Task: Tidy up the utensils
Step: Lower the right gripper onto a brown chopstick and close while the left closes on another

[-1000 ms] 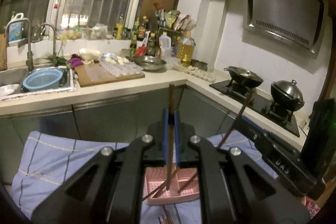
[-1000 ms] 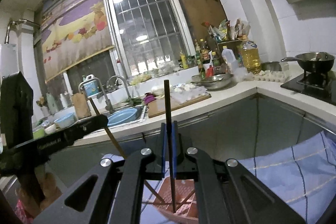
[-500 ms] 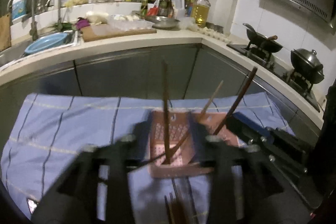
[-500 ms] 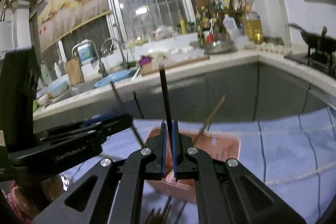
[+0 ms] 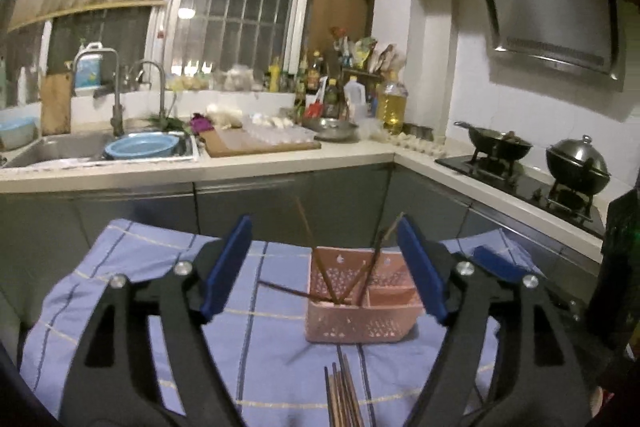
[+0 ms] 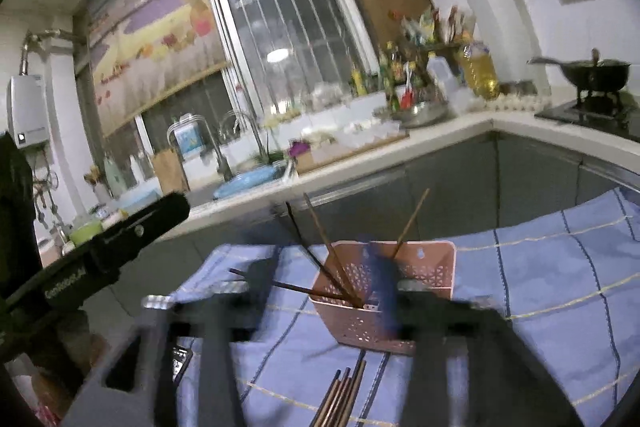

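A pink perforated utensil basket (image 5: 362,323) stands on a blue checked cloth (image 5: 140,299); it also shows in the right wrist view (image 6: 424,271). Several brown chopsticks (image 5: 320,267) lean in its left compartment, seen too in the right wrist view (image 6: 332,259). More chopsticks (image 5: 344,399) lie flat on the cloth in front of it, also in the right wrist view (image 6: 340,399). My left gripper (image 5: 324,267) is open and empty, just before the basket. My right gripper (image 6: 320,283) is blurred by motion, its jaws apart and empty.
The kitchen counter (image 5: 280,163) runs behind, with a sink and blue basin (image 5: 140,147), a cutting board (image 5: 256,143), bottles and a stove with pots (image 5: 576,167). The other gripper's black body (image 6: 100,255) crosses the right wrist view's left side.
Both grippers opened and let go of their chopsticks, which now lean in the basket. Both have drawn back from the basket.
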Motion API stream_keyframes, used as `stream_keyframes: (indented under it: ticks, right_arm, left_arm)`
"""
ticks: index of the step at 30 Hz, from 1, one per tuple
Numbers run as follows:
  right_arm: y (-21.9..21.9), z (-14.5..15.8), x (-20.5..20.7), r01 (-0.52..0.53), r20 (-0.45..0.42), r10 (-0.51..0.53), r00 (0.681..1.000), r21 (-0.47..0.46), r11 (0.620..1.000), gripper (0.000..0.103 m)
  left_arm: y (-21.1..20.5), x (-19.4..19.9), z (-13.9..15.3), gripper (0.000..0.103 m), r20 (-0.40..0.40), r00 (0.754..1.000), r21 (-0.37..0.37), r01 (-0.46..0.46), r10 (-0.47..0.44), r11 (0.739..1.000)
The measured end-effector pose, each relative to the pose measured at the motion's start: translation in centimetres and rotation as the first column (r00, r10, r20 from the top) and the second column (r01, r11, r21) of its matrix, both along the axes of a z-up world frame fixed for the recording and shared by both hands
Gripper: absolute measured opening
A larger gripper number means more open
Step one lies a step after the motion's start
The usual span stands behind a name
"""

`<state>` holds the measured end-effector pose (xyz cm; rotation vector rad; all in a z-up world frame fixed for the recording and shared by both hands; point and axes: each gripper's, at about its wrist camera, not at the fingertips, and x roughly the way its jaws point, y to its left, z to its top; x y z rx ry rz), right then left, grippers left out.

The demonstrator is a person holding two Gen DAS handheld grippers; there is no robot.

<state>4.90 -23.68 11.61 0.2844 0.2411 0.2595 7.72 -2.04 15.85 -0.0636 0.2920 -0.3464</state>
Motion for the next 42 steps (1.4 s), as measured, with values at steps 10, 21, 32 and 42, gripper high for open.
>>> stream_keyframes:
  ticks: [10, 21, 32, 42]
  right_arm:
    - [0.4, -7.7, -4.3, 0.001, -0.209, -0.008, 0.978, -0.038, 0.999, 0.072]
    - [6.2, -17.2, -2.5, -0.164, -0.55, 0.024, 0.835, -0.206, 0.965, 0.039]
    - [5.9, -18.0, -3.5, -0.111, -0.515, -0.076, 0.854, -0.322, 0.94, 0.037]
    - [4.2, -18.1, -3.7, -0.097, -0.538, -0.033, 0.842, -0.212, 0.972, 0.038]
  left_arm:
    - [2.4, -3.6, -6.4, 0.073, -0.17, 0.981, 0.033, 0.099, -0.092, 0.995]
    - [3.2, -2.3, -16.8, 0.059, -0.518, 0.848, 0.025, 0.147, -0.113, 0.989]
    - [1.4, -1.6, -20.7, 0.059, -0.63, 0.76, 0.006, 0.207, -0.157, 0.978]
    - [-0.5, -1.5, -21.9, 0.052, -0.634, 0.769, 0.116, 0.204, -0.086, 0.972]
